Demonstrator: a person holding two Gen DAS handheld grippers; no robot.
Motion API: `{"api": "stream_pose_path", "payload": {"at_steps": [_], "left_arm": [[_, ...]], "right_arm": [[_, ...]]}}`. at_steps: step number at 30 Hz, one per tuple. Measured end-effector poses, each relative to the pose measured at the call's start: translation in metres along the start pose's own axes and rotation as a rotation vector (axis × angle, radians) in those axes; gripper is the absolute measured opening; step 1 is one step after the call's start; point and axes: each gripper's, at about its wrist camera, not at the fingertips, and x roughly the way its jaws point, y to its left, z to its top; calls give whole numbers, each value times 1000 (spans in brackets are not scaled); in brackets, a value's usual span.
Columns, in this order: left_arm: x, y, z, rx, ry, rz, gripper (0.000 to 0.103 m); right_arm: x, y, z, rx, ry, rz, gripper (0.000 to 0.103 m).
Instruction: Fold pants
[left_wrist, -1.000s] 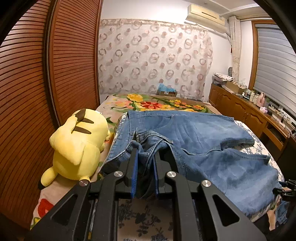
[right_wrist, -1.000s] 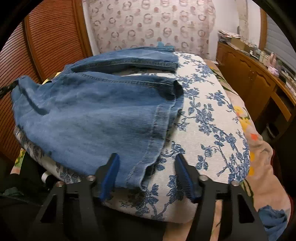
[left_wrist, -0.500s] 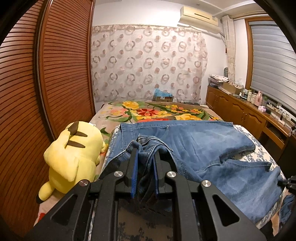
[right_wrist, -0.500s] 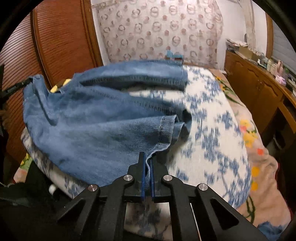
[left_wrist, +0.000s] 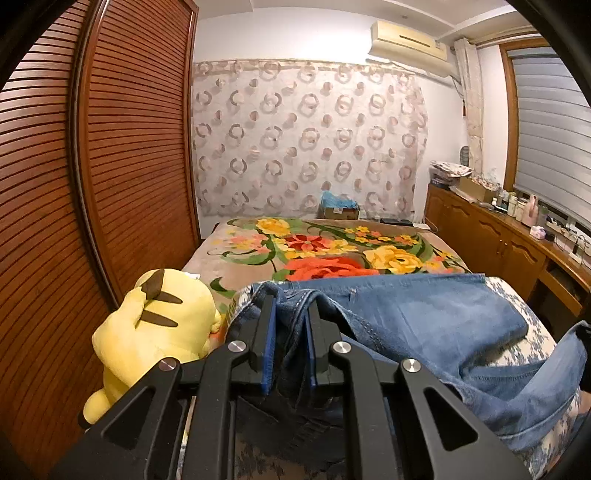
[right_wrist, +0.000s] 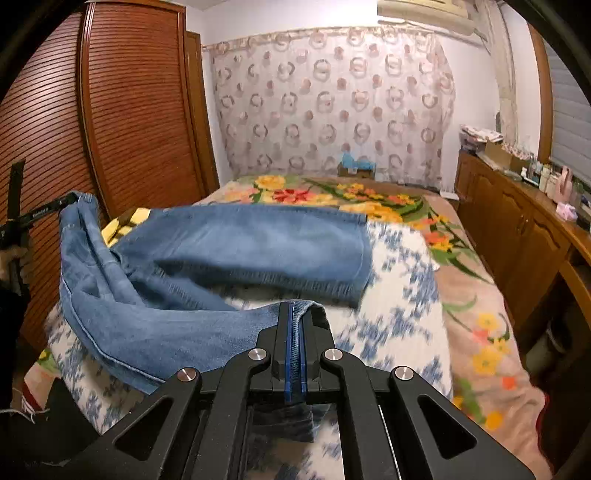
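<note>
Blue denim pants (left_wrist: 424, 314) (right_wrist: 240, 251) lie across a white cloth with blue flowers (right_wrist: 399, 295) on the bed. My left gripper (left_wrist: 290, 306) is shut on a bunched thick part of the pants, at their waist end, and holds it raised. My right gripper (right_wrist: 294, 310) is shut on the hem of one leg, lifted off the bed. The other leg (right_wrist: 295, 254) lies flat behind it. In the right wrist view the left gripper (right_wrist: 70, 201) shows at far left, holding the raised end of the pants.
A yellow plush toy (left_wrist: 155, 332) sits at the bed's left edge beside the slatted wooden doors (left_wrist: 110, 166). A flowered blanket (left_wrist: 332, 254) covers the far bed. A wooden cabinet (right_wrist: 517, 229) with small bottles runs along the right. A cardboard box (left_wrist: 338, 210) stands by the curtain.
My right gripper closed on the leg hem and lifted it off the bed. My left gripper rose and pulled back with the waist end, dragging the pants toward me.
</note>
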Motion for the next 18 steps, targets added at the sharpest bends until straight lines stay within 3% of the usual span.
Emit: {"api": "stream_pose_path", "payload": {"at_steps": [10,18], "left_arm": [[40,9,22,-28,25,13,15],[79,9,37,-25,47,14,15]], "right_arm": [[16,-13,30,17,-59,-20,2],[51,-15,47,8,-43,-48,2]]}}
